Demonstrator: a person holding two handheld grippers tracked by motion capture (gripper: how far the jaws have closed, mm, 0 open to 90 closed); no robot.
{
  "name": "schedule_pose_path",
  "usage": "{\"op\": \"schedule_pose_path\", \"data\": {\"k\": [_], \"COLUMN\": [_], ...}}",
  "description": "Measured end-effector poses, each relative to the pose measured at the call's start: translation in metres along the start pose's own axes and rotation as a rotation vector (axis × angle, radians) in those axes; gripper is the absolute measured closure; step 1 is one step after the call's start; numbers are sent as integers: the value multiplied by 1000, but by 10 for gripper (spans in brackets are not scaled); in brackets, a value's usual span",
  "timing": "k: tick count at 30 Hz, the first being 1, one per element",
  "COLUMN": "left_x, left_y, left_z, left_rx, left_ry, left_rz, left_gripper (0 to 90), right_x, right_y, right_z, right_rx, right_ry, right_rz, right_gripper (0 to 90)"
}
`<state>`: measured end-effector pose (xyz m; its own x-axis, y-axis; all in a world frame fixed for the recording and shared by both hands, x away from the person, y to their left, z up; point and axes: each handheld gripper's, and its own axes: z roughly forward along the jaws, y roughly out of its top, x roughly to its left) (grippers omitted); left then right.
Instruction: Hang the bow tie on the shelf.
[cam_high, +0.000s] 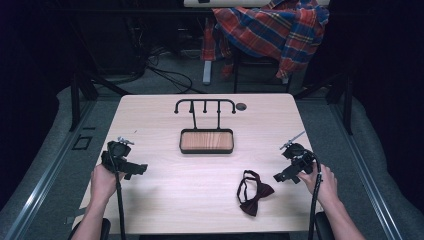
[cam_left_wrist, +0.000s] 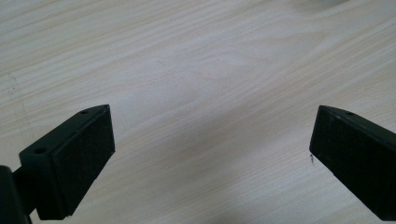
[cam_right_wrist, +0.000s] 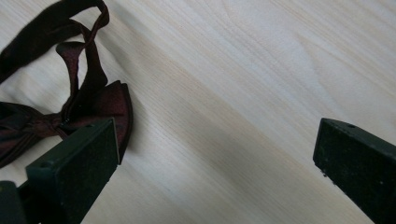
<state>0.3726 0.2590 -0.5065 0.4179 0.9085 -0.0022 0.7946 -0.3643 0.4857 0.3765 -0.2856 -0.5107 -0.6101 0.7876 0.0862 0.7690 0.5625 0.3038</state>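
Note:
A dark red bow tie (cam_high: 254, 192) with its neck band looped lies flat on the pale wooden table (cam_high: 165, 200), toward the front right. My right gripper (cam_high: 286, 174) is held just to its right, open, with bare tabletop between the jaws. In the right gripper view the bow tie (cam_right_wrist: 56, 112) lies at the left, partly behind one fingertip (cam_right_wrist: 88, 158). My left gripper (cam_high: 136, 169) hovers over the table's left side, open and empty. Plain wood lies between its pads (cam_left_wrist: 79, 154) in the left gripper view.
A black metal stand with several hooks (cam_high: 205, 106) rises from a wooden tray base (cam_high: 206, 141) at the table's middle back. A small round hole (cam_high: 241, 106) sits in the tabletop behind it. A plaid shirt (cam_high: 272, 27) hangs over a chair beyond the table.

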Motion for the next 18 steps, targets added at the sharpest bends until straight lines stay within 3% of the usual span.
{"op": "schedule_pose_path", "data": {"k": [2, 10, 11, 14, 18], "left_x": [0, 0, 0, 0, -1], "left_y": [0, 0, 0, 0, 0], "left_z": [0, 0, 0, 0, 0], "left_rx": [1, 2, 1, 3, 6], "left_ry": [-2, -7, -8, -12, -8], "left_rz": [-1, 1, 0, -1, 2], "left_gripper": [1, 1, 1, 1, 1], "right_x": [0, 6, 8, 12, 21], "right_y": [0, 3, 3, 7, 9], "right_z": [0, -1, 0, -4, -2], "right_rx": [-2, 7, -20, -18, -38], "right_ry": [12, 35, 39, 22, 27], "right_rz": [21, 20, 29, -3, -3], "right_gripper": [0, 0, 0, 0, 0]}}
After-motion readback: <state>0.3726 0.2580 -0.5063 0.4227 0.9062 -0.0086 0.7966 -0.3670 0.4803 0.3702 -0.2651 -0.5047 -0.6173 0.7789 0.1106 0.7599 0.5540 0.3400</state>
